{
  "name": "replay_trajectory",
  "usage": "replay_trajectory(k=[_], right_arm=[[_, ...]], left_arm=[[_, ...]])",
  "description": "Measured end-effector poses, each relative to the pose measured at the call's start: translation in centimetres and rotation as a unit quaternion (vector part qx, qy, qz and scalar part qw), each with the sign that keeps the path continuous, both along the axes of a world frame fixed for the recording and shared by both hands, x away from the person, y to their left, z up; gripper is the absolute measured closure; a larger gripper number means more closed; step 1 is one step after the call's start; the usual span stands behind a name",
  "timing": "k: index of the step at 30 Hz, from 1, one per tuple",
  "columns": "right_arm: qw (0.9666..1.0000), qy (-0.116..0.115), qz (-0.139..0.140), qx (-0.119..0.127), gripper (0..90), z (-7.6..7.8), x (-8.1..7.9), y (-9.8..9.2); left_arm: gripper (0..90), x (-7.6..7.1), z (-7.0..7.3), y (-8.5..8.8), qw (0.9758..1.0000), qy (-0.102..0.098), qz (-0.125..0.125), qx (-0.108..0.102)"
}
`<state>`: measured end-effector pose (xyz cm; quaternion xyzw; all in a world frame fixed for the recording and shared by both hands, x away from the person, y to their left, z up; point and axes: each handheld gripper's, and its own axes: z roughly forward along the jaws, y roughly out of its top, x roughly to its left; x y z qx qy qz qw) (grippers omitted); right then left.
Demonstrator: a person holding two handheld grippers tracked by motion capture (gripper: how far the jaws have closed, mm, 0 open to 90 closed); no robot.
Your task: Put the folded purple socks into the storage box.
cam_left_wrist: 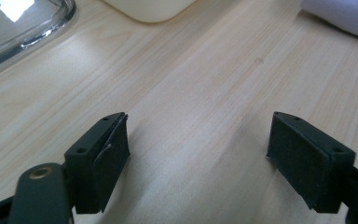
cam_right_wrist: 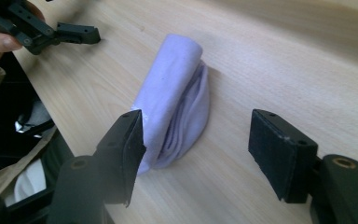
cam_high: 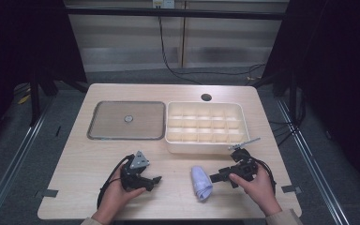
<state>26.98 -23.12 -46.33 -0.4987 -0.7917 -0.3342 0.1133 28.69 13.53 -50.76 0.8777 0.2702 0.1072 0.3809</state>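
Observation:
A rolled pale lilac cloth [cam_high: 201, 183] lies on the wooden table near its front edge, between my two grippers. In the right gripper view the cloth [cam_right_wrist: 177, 107] lies partly between the jaws of my right gripper [cam_right_wrist: 196, 128], close to the left jaw, and the pads do not press on it. That gripper [cam_high: 214, 177] stands open and points left at the cloth. My left gripper [cam_high: 155, 180] is open over bare wood, a short way left of the cloth. Its jaws [cam_left_wrist: 198, 140] stand wide with nothing between them, and the cloth [cam_left_wrist: 345, 18] shows at the top right corner.
A white box with several compartments [cam_high: 206, 104] stands behind the grippers at the centre right. A flat rectangular lid with a small knob [cam_high: 103, 120] lies left of it. A round hole [cam_high: 206, 97] sits in the table behind the box.

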Motion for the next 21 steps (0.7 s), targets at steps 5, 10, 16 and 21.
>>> replay_trajectory(k=[5, 10, 16, 21], right_arm=[[0.9999, 0.016, 0.005, -0.001, 36.6, -0.2, 0.0, 0.8], [0.9994, 0.030, 0.013, -0.005, 39.4, -0.5, 0.2, 1.7], [0.9990, 0.034, 0.020, -0.020, 43.0, -0.8, 0.4, 2.8], [0.9983, 0.038, 0.029, -0.033, 48.7, -1.3, 0.5, 3.4]], left_arm=[[19.6, 0.0, 0.0, 0.0, 1.0000, 0.002, -0.002, -0.001], [19.6, 0.0, 0.0, 0.0, 1.0000, 0.002, -0.002, -0.001], [19.6, 0.0, 0.0, 0.0, 1.0000, 0.002, -0.001, -0.001], [19.6, 0.0, 0.0, 0.0, 1.0000, 0.002, -0.002, -0.001]])
